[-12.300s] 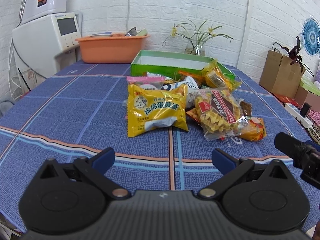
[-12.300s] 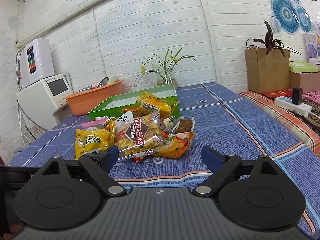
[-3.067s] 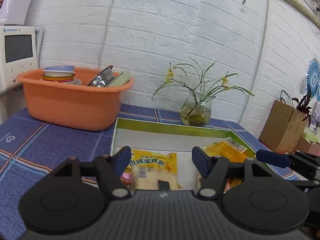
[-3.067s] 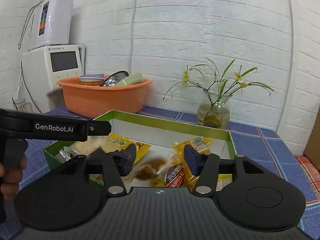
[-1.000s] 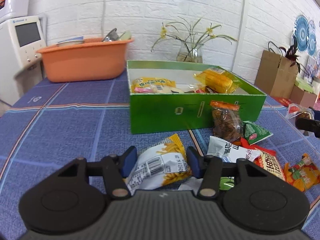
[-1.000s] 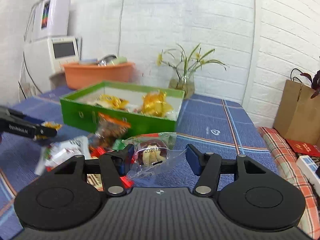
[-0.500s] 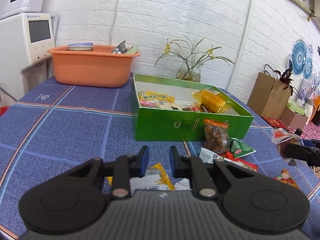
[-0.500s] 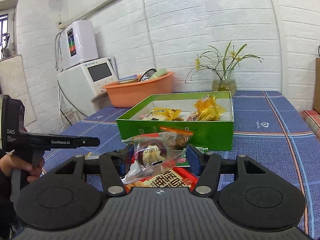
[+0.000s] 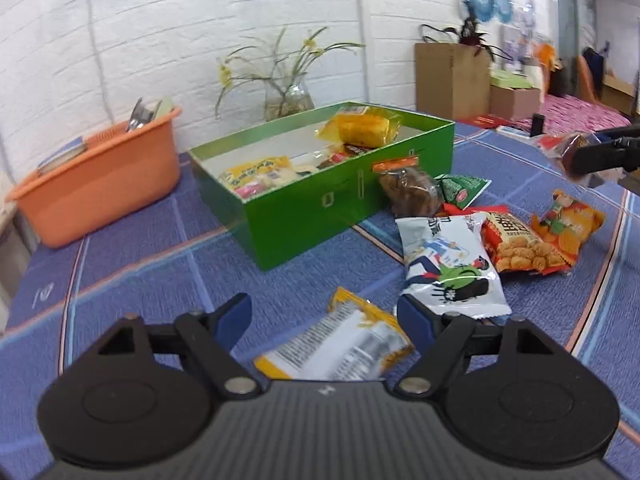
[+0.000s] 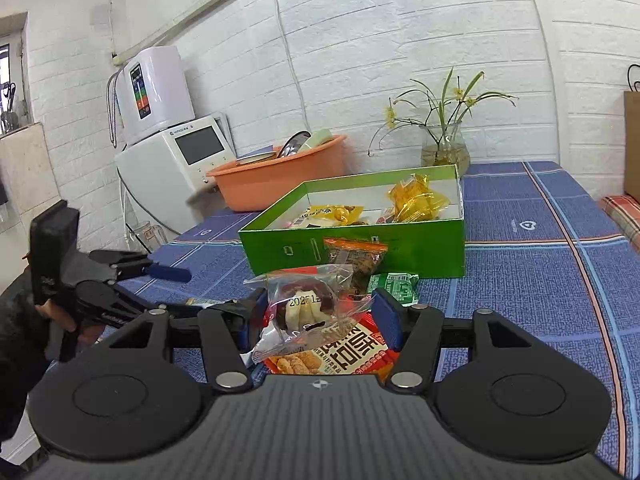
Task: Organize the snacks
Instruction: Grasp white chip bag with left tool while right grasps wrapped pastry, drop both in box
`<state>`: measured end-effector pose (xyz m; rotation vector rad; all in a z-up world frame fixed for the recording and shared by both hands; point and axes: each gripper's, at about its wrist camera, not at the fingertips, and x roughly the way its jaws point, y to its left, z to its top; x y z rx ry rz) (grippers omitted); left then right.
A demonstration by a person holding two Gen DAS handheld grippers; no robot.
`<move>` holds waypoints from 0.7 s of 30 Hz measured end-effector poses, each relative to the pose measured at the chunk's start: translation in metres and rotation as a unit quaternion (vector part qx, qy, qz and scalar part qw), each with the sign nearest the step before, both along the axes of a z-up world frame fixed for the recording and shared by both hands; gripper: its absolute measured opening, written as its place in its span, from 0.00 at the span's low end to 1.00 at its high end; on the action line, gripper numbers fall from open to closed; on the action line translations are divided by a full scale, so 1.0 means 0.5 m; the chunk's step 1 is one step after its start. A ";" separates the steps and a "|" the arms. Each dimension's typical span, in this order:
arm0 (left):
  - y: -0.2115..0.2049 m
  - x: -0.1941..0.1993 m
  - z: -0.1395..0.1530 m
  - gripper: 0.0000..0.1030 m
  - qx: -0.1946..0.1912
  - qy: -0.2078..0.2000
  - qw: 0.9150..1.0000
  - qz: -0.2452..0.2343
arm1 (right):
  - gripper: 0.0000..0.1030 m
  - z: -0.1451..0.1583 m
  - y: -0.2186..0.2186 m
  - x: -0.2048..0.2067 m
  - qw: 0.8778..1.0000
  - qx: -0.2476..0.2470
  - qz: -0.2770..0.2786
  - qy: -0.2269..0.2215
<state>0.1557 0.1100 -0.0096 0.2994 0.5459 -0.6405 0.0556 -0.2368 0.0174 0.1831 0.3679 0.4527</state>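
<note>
My left gripper [image 9: 323, 316] hangs low over the blue cloth with its jaws opening. A yellow and white chips packet [image 9: 340, 344] lies on the cloth between the fingers, and the pads do not press it. The green box [image 9: 320, 200] stands beyond, with several snacks inside. Loose packets lie to its right: a white one [image 9: 444, 264], a red one [image 9: 516, 244], an orange one [image 9: 568, 220] and a brown one [image 9: 408, 192]. My right gripper [image 10: 320, 318] is shut on a clear pastry packet [image 10: 308, 304], held above the red packet [image 10: 344, 352] in front of the green box [image 10: 360, 248].
An orange basin [image 10: 280, 176] with dishes stands behind the box on the left, next to a white water machine [image 10: 172, 160]. A glass vase with flowers [image 10: 444, 148] stands at the wall. A small green packet [image 10: 394, 284] lies by the box. A hand [image 10: 60, 312] grips the left tool.
The left gripper's fingers, nearly together half a second ago, now stand wide with the chips packet lying between them, and its view has rolled. The right gripper still holds the clear packet.
</note>
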 end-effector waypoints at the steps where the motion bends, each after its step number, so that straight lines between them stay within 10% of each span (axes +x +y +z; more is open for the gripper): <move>1: 0.002 0.011 -0.001 0.81 -0.002 0.014 1.000 -0.023 | 0.92 0.000 0.002 -0.001 1.000 0.001 -0.001 0.002; 4: -0.010 0.035 -0.017 0.99 0.015 0.066 0.994 -0.089 | 0.92 0.001 0.002 -0.004 1.000 0.005 -0.002 0.005; 7: -0.027 0.030 -0.046 1.00 0.062 0.082 0.988 -0.119 | 0.92 0.003 0.001 -0.008 1.000 0.004 -0.004 0.003; 11: -0.011 0.034 -0.056 0.99 0.027 0.095 0.989 -0.112 | 0.92 0.000 0.000 -0.003 1.000 0.000 -0.006 0.008; 14: -0.006 0.017 -0.055 0.86 0.007 0.081 0.994 -0.079 | 0.92 -0.005 0.003 -0.002 1.000 0.002 -0.003 0.010; 16: -0.001 -0.001 -0.054 0.51 -0.027 0.081 0.995 -0.049 | 0.92 -0.009 0.007 -0.004 1.000 0.000 -0.002 0.010; 21: -0.018 -0.076 -0.058 0.45 -0.054 0.065 0.994 0.072 | 0.92 -0.020 0.022 -0.004 1.000 -0.003 0.007 0.017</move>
